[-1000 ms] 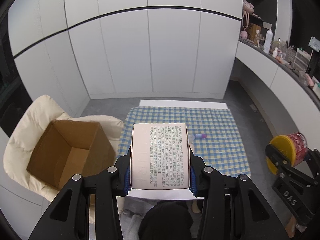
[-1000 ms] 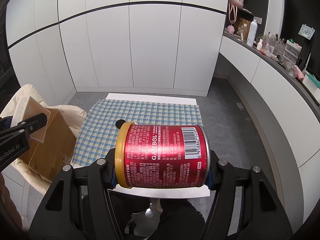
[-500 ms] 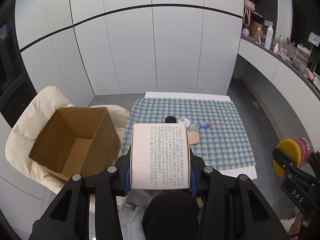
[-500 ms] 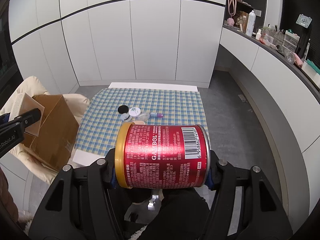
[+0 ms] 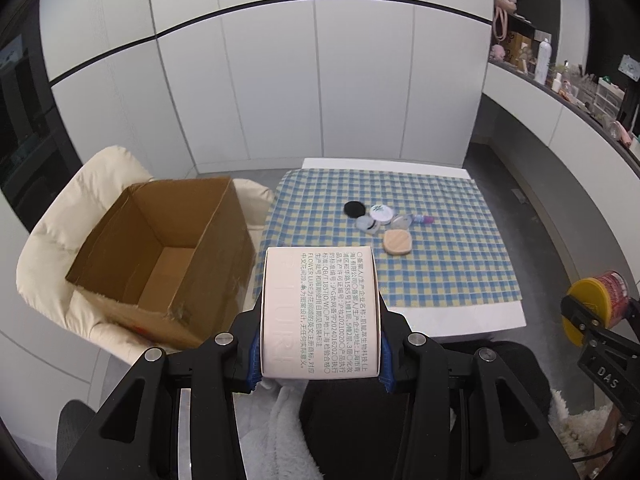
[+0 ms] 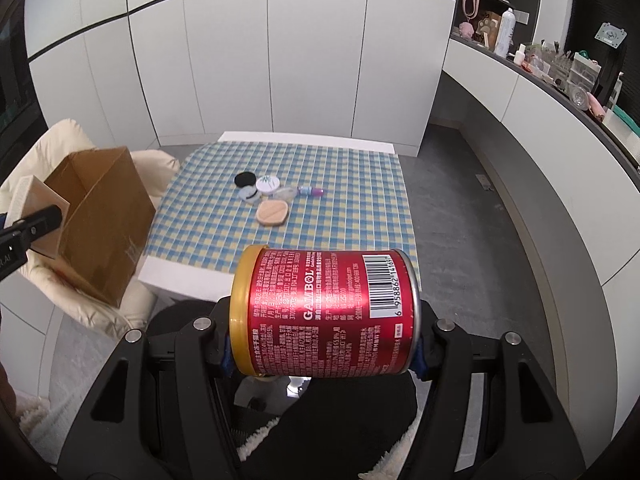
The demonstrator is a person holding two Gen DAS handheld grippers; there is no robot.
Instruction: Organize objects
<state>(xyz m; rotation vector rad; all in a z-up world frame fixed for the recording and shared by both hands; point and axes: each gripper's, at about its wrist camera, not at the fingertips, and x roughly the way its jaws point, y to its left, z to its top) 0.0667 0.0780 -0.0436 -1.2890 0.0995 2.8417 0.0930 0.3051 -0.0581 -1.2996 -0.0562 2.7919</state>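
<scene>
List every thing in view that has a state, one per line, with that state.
left claw: shut on the pink box
pink box: held, off the table
right claw: shut on the red can
red can: held on its side, yellow lid on
cardboard box: open, tilted on the cream chair, looks empty

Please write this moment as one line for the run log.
left gripper: jaws shut on pink box | right gripper: jaws shut on red can | cardboard box: open, on chair
</scene>
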